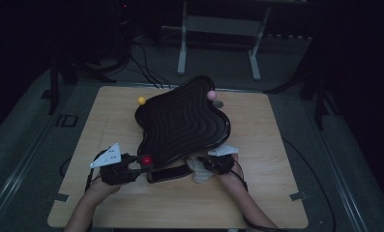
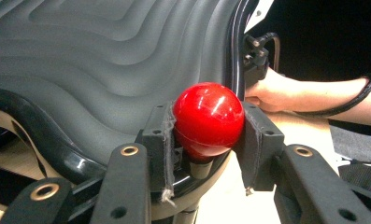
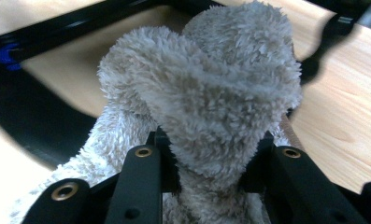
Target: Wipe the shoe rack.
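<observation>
**Red knob pinched, fluffy cloth clamped**

While my left hand-held gripper (image 2: 206,140) pinches the glossy red ball knob (image 2: 208,119) at the wavy black tray's (image 1: 182,123) near rim, my right hand-held gripper (image 3: 206,163) clamps the fluffy grey cloth (image 3: 206,98) on the wooden bench (image 1: 267,145) beside it.

We see a black ripple-patterned tray (image 1: 182,121), red knob (image 2: 207,119), yellow knob (image 1: 141,100), pink knob (image 1: 211,95), and beige fluffy cloth (image 3: 211,93).

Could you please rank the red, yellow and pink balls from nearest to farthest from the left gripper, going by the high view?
1. Red ball: clamped in the left gripper, at the tray's near edge.
2. Yellow ball: far-left rim.
3. Pink ball: far-right rim.
</observation>
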{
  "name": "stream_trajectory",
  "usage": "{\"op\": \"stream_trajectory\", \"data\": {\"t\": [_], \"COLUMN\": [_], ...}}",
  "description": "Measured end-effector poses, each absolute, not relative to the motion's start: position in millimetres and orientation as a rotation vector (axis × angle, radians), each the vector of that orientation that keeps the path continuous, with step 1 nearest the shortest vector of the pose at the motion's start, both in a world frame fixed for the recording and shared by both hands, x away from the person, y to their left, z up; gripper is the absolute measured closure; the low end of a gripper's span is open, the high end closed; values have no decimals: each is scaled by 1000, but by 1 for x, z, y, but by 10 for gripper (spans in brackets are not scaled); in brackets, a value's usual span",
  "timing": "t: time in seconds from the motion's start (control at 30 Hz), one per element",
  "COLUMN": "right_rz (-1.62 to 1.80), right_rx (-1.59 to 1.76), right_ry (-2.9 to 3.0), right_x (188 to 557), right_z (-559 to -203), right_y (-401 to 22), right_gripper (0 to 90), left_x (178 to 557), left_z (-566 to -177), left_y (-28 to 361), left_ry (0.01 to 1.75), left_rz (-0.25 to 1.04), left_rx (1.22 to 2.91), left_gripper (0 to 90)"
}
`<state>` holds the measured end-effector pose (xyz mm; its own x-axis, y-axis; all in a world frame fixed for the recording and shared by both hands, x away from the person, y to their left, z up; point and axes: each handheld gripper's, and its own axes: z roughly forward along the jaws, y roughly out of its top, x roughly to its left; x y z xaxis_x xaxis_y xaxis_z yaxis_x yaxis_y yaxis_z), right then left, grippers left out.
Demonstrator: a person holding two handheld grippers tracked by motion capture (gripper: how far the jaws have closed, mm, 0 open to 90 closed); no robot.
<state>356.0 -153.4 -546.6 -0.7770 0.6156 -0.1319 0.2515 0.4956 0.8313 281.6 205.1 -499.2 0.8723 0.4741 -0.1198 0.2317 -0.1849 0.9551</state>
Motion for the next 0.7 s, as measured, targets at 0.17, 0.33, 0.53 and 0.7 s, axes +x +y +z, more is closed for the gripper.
{"op": "stream_trajectory", "data": {"t": [0.17,0.33,0.53,0.7], "right_rz": [1148,1198,1189,1197], "right_rx": [789,816,717,830], "right_ry": [2264,2267,2328,2296], "right_x": [369,364,356,361], "right_z": [-542,-548,-546,-548], "right_y": [-159,-152,-147,-152], "right_gripper": [664,674,675,678], "left_x": [282,282,281,281], "left_z": [-499,-499,-499,-499], "left_y": [205,205,205,205], "left_ry": [538,536,541,541], "left_rz": [236,233,236,241], "left_rx": [1773,1771,1773,1772], "left_gripper": [600,600,600,600]}}
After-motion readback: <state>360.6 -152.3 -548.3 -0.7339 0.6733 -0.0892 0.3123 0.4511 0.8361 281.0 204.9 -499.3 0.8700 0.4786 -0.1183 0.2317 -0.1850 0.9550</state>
